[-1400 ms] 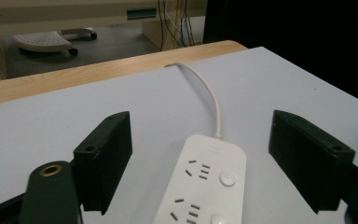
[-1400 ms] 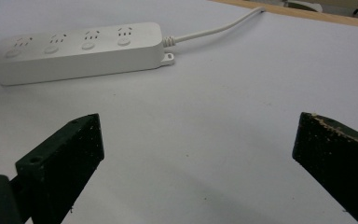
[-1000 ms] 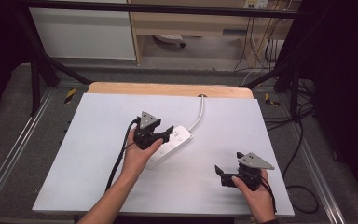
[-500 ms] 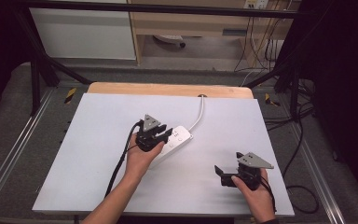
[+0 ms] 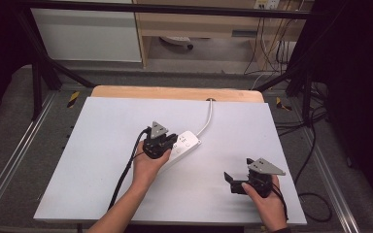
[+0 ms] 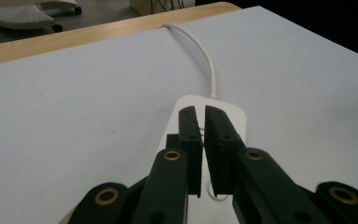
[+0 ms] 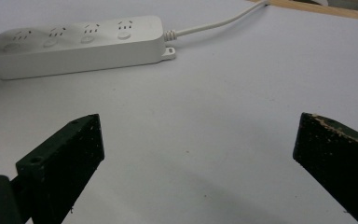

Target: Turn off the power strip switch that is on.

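Left tongs [image 6: 201, 140]: just closed to a slit, nothing between, poised above the power strip [image 5: 184, 145], probably to press a switch.
Right tongs [image 7: 198, 154]: wide open, empty, waiting apart.

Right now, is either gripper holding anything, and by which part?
Nothing is held. The left gripper hovers nearly shut above the white power strip, nothing between its jaws. The right gripper is open over bare table.
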